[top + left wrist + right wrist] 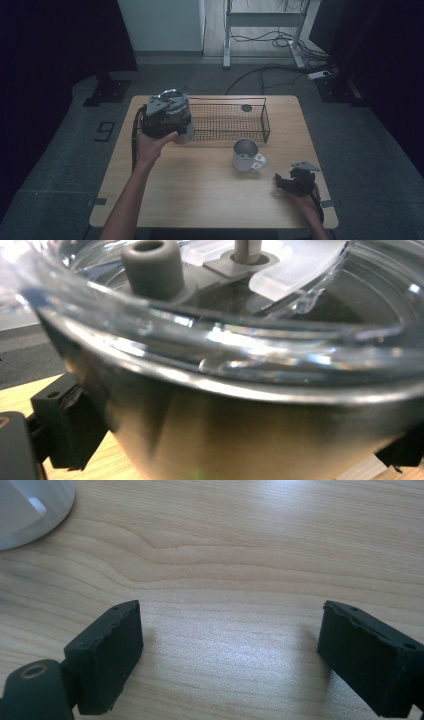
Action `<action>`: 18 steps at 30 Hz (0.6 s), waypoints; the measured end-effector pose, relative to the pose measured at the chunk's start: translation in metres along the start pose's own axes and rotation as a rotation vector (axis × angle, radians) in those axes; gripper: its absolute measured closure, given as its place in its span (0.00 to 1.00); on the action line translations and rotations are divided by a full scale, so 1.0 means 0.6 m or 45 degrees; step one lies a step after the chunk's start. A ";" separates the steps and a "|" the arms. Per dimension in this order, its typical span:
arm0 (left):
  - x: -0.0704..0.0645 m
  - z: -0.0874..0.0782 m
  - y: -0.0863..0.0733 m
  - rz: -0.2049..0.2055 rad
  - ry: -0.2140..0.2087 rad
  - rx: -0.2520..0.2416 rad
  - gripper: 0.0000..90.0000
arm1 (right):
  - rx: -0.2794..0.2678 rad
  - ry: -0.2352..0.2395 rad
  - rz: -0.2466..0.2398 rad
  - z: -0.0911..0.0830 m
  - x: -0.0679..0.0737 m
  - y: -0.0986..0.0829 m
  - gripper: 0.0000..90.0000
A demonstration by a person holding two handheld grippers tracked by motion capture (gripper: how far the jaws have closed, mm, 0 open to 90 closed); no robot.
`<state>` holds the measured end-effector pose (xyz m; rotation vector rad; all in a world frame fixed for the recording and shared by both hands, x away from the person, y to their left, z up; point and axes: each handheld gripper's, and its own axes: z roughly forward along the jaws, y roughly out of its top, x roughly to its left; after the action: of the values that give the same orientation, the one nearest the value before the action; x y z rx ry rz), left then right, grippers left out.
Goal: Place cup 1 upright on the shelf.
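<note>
Holding the steel tumbler in your left gripper, you are keeping it at the left end of the wire basket in the high view, near the back left of the desk. I cannot tell whether it is touching the desk or the basket. By my judgement the tumbler is grasped but not yet placed, and the white mug is waiting in front of the basket, untouched. Your right gripper is resting near the desk's right edge, well apart from the mug.

Looking along the left gripper view, you are clamping the tumbler between the two black jaws: brushed, shiny metal wall, a clear plastic lid with a grey rubbery spout and slider.

Looking along the right gripper view, you are keeping the right gripper spread wide with nothing between its matte black pads, over pale, smooth wood grain; the mug's rounded glossy base is sitting at the upper left corner.
</note>
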<state>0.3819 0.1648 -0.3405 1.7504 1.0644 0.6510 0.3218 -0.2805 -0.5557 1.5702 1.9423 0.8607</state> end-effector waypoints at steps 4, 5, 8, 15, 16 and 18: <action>0.000 0.006 0.004 -0.010 0.003 0.012 0.04 | 0.000 -0.002 0.001 0.000 0.000 0.000 0.12; 0.001 0.011 0.006 -0.011 0.005 0.011 0.04 | 0.000 -0.002 0.001 0.000 0.000 0.000 0.12; 0.002 0.016 0.006 -0.011 0.001 0.017 0.04 | 0.000 -0.002 0.001 0.000 0.000 0.000 0.12; 0.008 0.035 0.006 -0.011 -0.001 0.027 0.04 | -0.001 -0.003 0.001 0.000 0.000 0.000 0.12; 0.008 0.038 0.006 -0.012 0.001 0.028 0.04 | -0.002 -0.003 0.002 0.000 0.000 0.000 0.12; 0.007 0.042 0.008 -0.010 0.003 0.030 0.04 | -0.003 -0.003 0.002 0.000 0.000 0.000 0.12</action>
<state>0.4058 0.1565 -0.3467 1.7653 1.0842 0.6377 0.3218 -0.2805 -0.5558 1.5710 1.9383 0.8611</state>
